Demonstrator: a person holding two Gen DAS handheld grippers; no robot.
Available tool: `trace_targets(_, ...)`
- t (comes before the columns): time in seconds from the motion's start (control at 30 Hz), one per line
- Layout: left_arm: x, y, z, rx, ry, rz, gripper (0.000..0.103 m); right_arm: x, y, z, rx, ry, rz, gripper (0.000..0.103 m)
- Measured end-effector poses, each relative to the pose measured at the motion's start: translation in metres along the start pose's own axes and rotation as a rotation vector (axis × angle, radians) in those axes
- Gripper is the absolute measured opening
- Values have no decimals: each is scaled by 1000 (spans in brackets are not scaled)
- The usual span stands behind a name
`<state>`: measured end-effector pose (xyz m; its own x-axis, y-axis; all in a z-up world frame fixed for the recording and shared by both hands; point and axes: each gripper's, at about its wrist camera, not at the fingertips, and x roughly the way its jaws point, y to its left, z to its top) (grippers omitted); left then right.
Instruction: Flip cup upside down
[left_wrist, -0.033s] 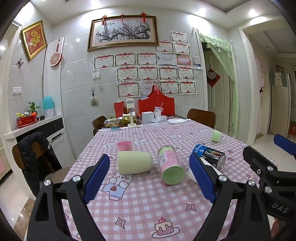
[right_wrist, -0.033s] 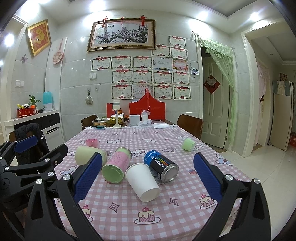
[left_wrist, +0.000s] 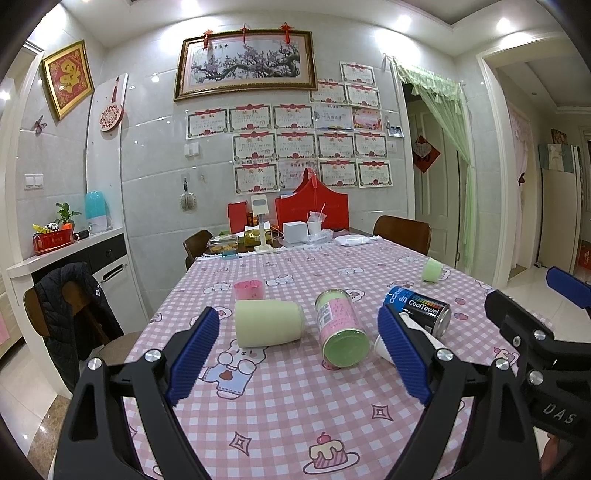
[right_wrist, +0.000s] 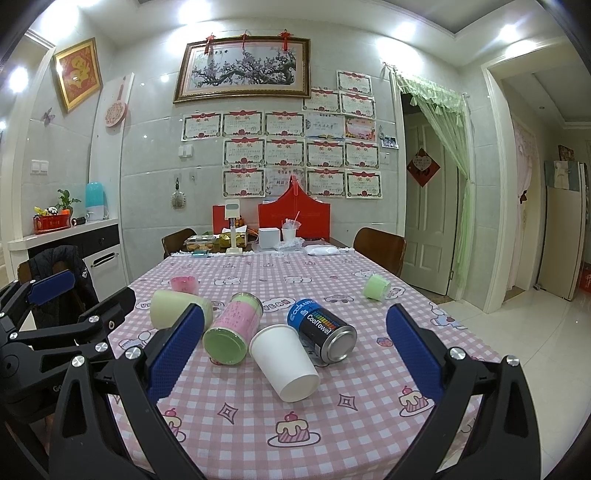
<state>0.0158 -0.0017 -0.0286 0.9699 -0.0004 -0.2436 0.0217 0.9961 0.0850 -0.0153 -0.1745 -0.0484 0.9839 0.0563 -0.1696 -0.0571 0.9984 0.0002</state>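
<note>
Ahead of my left gripper, gaping and empty, the cream cup lies on its side, long axis left-right, on the checked tablecloth. A pink-green canister lies to its right.

From my right gripper, likewise spread and empty, the white paper cup lies nearest, mouth toward me. The can just beyond it reads "CoolTowel". I judge the right hand closer.
</note>
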Motion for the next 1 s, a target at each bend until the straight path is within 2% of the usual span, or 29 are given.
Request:
trace_targets(0.3, 19, 5, -2, 7, 68, -22, 86, 25, 2, -3, 5, 50, 21, 95)
trace_targets(0.43, 37, 13, -5, -5, 123, -62, 86, 45, 3, -8, 22, 108, 51, 95)
trace_targets(0.6, 65, 30, -10, -40, 217, -114, 86, 74, 8, -12, 47, 197, 75, 95)
trace_targets(0.77, 95, 43, -15, -63, 286, -93, 86, 99, 18, -10, 53, 255, 118, 95)
trace_targets(0.83, 108, 51, -16, -77, 316, -108, 86, 108, 22, -9, 48, 271, 124, 95)
trace_targets(1.0, 149, 67, -19, -131, 442, -120, 86, 129, 25, -7, 51, 317, 122, 95)
